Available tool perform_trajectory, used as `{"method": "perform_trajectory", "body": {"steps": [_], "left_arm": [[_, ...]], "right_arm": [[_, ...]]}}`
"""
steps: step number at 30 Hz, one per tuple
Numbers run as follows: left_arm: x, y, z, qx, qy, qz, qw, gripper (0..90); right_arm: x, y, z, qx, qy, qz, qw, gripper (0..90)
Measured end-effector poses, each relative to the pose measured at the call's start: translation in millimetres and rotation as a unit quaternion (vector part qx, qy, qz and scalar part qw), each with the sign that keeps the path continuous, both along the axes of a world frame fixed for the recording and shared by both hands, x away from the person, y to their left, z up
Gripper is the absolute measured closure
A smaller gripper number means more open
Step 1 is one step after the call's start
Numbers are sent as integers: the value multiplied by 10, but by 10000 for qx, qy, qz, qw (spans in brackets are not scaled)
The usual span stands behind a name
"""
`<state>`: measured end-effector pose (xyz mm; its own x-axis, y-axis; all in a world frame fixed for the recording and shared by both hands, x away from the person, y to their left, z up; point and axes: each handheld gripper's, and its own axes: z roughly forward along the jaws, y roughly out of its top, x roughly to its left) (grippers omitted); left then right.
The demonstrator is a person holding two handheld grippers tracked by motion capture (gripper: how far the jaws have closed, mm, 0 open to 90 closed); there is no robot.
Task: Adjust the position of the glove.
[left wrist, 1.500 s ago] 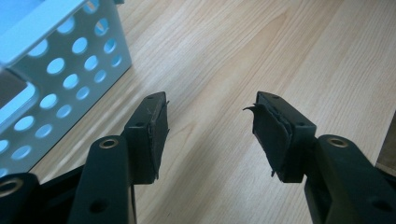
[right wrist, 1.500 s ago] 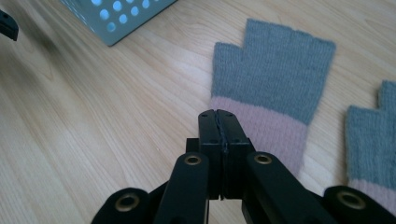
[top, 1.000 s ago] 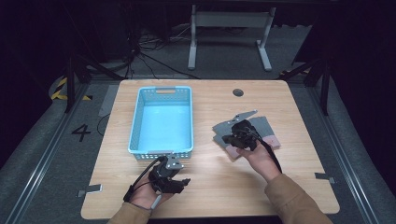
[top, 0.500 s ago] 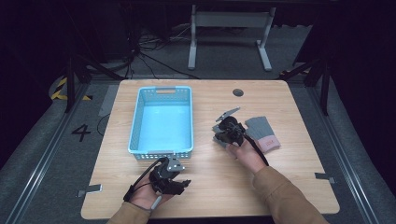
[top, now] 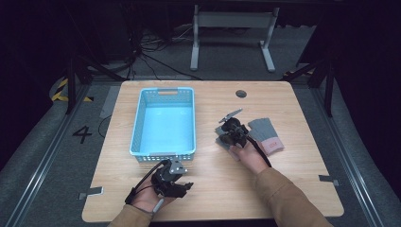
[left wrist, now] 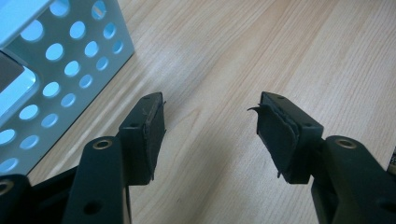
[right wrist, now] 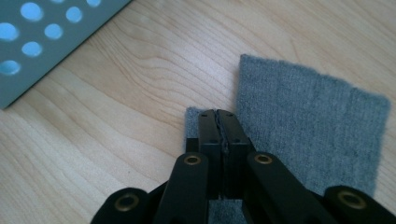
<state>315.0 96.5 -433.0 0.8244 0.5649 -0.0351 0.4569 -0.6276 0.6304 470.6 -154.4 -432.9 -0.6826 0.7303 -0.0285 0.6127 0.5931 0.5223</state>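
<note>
- step in hand, as i judge it: moving a grey sock into the basket. the right tongs (top: 230, 134) have their jaws pressed together on the near edge of the sock (right wrist: 299, 116); in the right gripper view a thin strip of grey knit shows on both sides of the closed tips, so they seem to be pinching the cloth, not just resting on it.
- the sock lies flat on the table (top: 293, 189), running forward and to the right from the right tongs' tips. in the high view a second grey piece with a pink cuff (top: 265, 135) lies just right of those tongs; whether it is a separate sock or part of the same one i cannot tell.
- the basket (top: 137, 124) stands to the left of the right tongs, well apart, and nothing shows inside it.
- the left tongs (left wrist: 210, 126) are wide open and hold nothing. they hover low over bare wood, with the basket's perforated wall (left wrist: 70, 70) just off their left jaw.
- next move, by my reading: lift the pinched edge clear of the table, carry it left over the basket rim and let go. the cloth is limp, so it will trail and could snag on the rim.
- writing: a "4" is marked on the floor far left of the left tongs; no brand or label can be read on sock or basket.
</note>
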Motion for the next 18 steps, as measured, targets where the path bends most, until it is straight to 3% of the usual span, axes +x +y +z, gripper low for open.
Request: {"method": "perform_trajectory", "body": {"steps": [9, 18], "left_arm": [[29, 18, -20, -35, 72, 35, 10000, 420], [87, -10, -57, -13, 185, -37, 9998, 415]], "right_arm": [[-46, 15, -32, -36, 136, 121, 9998, 900], [-228, 21, -15, -166, 207, 433, 9987, 900]]}}
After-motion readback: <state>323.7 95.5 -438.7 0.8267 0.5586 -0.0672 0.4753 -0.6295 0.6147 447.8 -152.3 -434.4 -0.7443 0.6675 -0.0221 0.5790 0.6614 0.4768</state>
